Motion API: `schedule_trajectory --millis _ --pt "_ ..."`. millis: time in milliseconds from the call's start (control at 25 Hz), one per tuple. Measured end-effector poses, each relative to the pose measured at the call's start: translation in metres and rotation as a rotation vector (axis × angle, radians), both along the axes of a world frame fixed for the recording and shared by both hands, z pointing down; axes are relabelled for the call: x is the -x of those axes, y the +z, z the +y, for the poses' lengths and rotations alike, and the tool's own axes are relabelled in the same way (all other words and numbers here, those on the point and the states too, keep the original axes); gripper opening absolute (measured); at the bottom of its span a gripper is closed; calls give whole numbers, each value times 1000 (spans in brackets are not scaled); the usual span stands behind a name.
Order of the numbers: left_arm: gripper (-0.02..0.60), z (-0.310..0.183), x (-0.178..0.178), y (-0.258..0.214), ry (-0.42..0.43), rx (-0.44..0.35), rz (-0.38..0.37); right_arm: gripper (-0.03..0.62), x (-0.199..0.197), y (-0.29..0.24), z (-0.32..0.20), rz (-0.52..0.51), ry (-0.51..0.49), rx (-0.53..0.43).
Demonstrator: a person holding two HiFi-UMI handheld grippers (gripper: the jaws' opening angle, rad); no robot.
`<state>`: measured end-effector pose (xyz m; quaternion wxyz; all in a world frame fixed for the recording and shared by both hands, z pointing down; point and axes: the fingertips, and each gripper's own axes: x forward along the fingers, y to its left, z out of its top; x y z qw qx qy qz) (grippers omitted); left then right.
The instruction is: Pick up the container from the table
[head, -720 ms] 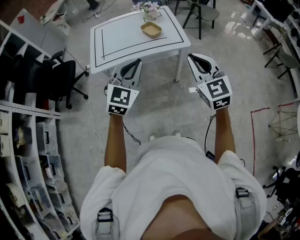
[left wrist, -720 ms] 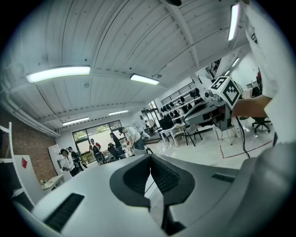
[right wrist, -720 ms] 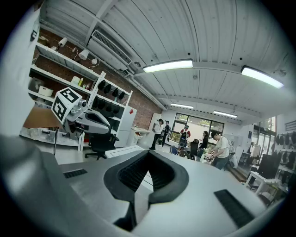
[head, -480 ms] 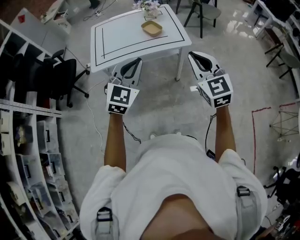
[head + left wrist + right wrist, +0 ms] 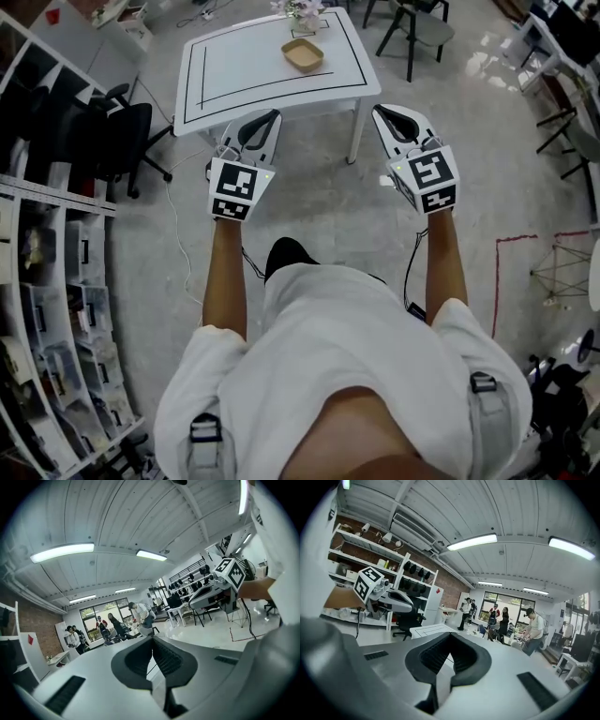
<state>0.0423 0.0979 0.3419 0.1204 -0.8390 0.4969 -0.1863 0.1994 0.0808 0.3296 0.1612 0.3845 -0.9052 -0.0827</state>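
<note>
Two empty tools, left gripper (image 5: 267, 120) and right gripper (image 5: 389, 114) both closed, above grey floor (image 5: 319, 202), white black-lined tabletop (image 5: 244, 80) ahead carrying tan container (image 5: 302, 55), shelves (image 5: 52, 281) leftward.

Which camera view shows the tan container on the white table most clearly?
The head view: the container sits in full sight near the far edge of the table, seen from above. The right gripper view shows only part of the table, with no container visible. The left gripper view does not show it.

Table (image 5: 244, 75) top smooth white, matt; container (image 5: 302, 56) tan, matt; floor (image 5: 319, 202) polished, mottled grey.
</note>
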Motion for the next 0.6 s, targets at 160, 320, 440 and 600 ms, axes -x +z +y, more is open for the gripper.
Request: schedule_trajectory --millis 160,320,440,600 --pt "18 -17 2 10 -17 24 8 12 5 4 -16 12 -42 9" --pt "18 -46 7 21 -18 30 1 11 7 14 -47 -6 -47 22" --pt "18 -78 22 27 -16 28 -10 11 22 22 -79 1 -50 26" --pt "18 -133 56 29 -10 25 -37 11 51 19 -133 -9 -28 20"
